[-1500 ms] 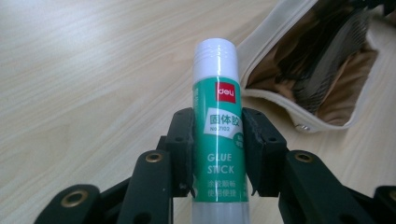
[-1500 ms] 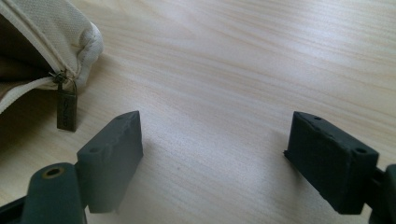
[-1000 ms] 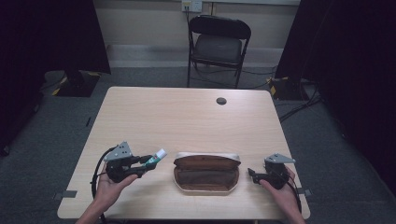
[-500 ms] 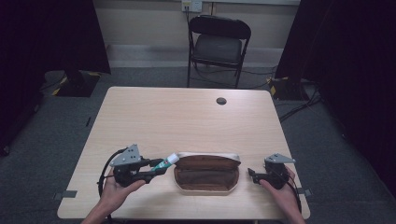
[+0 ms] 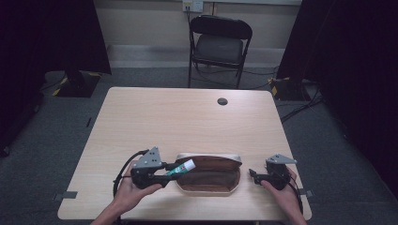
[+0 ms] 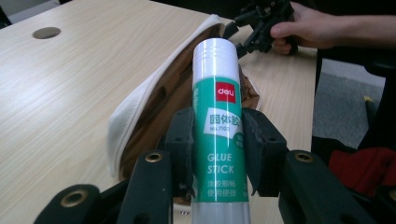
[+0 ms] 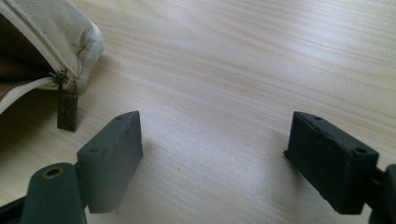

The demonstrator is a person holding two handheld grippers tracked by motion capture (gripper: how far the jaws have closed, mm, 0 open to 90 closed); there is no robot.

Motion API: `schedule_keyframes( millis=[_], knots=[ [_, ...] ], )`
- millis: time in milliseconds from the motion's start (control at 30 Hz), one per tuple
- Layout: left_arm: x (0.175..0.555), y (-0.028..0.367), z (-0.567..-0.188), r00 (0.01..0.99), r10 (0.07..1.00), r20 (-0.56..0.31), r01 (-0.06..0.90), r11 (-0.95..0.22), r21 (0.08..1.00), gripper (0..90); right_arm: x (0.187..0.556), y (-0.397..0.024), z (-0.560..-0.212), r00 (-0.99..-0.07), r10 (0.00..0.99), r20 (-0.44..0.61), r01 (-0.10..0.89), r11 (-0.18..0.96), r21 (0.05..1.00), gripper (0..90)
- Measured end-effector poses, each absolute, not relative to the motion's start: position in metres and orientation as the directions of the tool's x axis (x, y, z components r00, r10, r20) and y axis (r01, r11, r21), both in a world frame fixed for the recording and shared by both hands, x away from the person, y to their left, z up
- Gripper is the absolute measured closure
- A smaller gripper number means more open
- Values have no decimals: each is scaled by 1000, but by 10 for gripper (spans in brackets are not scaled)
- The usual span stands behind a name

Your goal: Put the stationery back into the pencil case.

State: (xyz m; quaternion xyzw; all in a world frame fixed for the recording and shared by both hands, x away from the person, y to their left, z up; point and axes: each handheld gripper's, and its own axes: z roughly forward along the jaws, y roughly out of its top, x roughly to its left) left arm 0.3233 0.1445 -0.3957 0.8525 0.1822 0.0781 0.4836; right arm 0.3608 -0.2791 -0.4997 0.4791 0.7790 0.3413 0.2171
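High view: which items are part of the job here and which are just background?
In play:
- glue stick, clamped in the left hand-held gripper
- open pencil pouch, the stick's tip over its left end
- right hand-held gripper, open, beside the pouch's zipper pull

Bystanders:
- folding chair
- table's cable hole

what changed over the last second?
The left tongs, shut on the glue stick, moved right until the stick's white end sits over the left end of the open pouch. The right tongs stayed open beside the pouch's right end; the pouch did not move.
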Motion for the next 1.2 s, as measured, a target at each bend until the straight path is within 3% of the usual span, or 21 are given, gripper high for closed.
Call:
schedule_keyframes(
  millis=[467, 1200],
  knots=[
    [343, 107, -420, 933, 358, -44, 257, -576, 776, 659, 361, -279, -500, -449, 894, -12, 597, 310, 740, 172],
    [375, 88, -442, 902, 428, -60, 320, -568, 758, 657, 361, -279, -500, -455, 891, -13, 594, 314, 740, 172]
  ],
)
